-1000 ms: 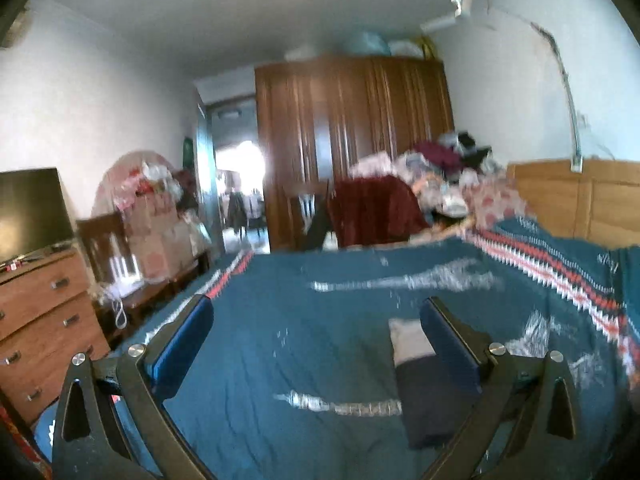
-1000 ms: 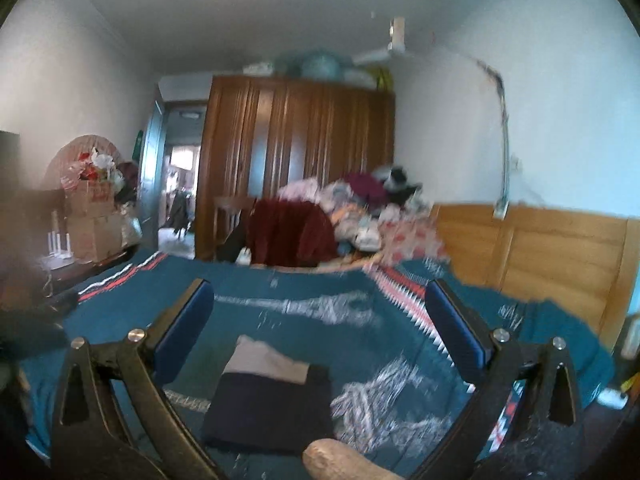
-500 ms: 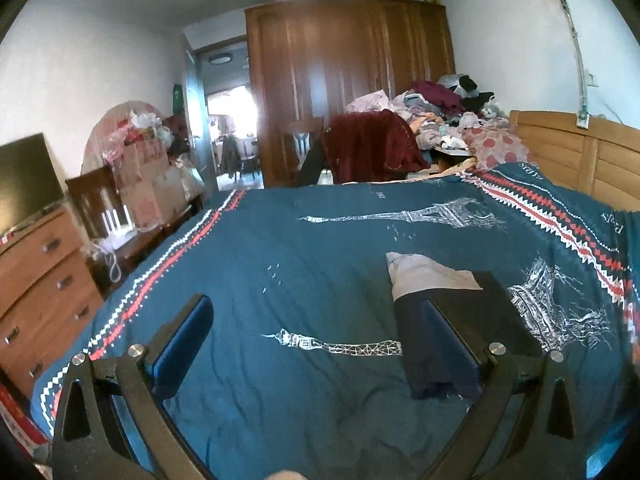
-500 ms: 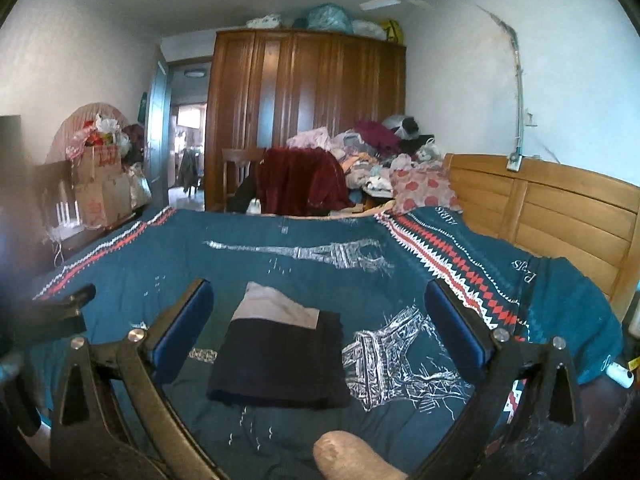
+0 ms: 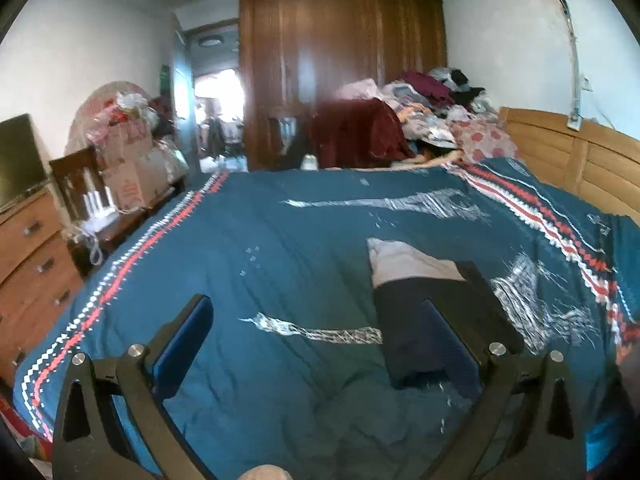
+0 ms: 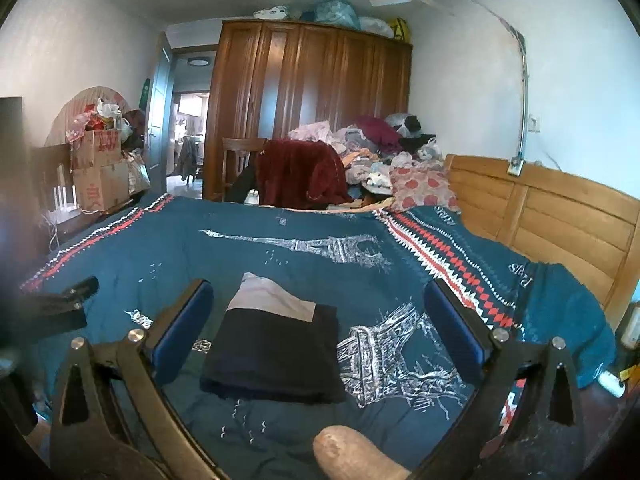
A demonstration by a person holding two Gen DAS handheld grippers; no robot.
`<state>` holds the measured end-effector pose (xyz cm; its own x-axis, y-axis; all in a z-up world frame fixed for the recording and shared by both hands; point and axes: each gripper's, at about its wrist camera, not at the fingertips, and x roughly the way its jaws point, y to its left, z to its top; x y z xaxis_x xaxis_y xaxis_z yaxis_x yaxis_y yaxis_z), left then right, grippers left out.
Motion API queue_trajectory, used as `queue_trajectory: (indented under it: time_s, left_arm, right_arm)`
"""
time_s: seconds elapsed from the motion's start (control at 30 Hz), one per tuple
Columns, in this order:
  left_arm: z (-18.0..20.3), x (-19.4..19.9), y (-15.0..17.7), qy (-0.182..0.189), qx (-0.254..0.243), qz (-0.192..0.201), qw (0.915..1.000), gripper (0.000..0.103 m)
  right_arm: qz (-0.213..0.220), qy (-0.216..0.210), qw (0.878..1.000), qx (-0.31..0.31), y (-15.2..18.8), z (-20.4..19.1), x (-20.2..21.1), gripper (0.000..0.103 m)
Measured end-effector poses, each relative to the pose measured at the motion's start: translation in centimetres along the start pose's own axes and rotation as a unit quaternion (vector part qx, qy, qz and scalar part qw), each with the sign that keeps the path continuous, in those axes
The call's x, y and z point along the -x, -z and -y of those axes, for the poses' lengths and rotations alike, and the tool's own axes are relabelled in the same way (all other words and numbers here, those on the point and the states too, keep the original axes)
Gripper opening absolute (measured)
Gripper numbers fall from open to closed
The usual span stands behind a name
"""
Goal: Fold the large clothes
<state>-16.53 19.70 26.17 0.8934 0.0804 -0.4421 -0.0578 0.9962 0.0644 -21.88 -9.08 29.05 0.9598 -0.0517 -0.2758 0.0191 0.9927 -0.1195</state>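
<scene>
A folded dark garment with a pale grey band at its far end lies flat on the teal bedspread. In the left wrist view the same folded garment sits right of centre, partly behind the right finger. My left gripper is open and empty above the bedspread, to the garment's left. My right gripper is open and empty, held just short of the garment, which shows between its fingers. Part of the left gripper appears at the left edge of the right wrist view.
A wooden headboard runs along the right. A heap of clothes and a maroon cloth on a chair stand beyond the bed before a wardrobe. Boxes and a dresser line the left side.
Both grippers have tilted down, so the bed and folded garment fill more of each view. The garment has not moved and both grippers stay open.
</scene>
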Motion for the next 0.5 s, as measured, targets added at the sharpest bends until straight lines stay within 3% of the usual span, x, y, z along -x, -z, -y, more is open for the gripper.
queue_trajectory:
  time_s: [0.17,0.5]
  left_arm:
    - [0.1,1.7,-0.5,0.006,0.014,0.034,0.9993,0.103]
    - [-0.4,1.4,-0.3,0.011,0.035,0.022,0.9991,0.103]
  right_arm:
    - [0.030,0.014,0.999,0.025,-0.5,-0.6,1.1,0.103]
    - [0.018,0.005,0.999,0.035,0.3,-0.8,0.6,0.103]
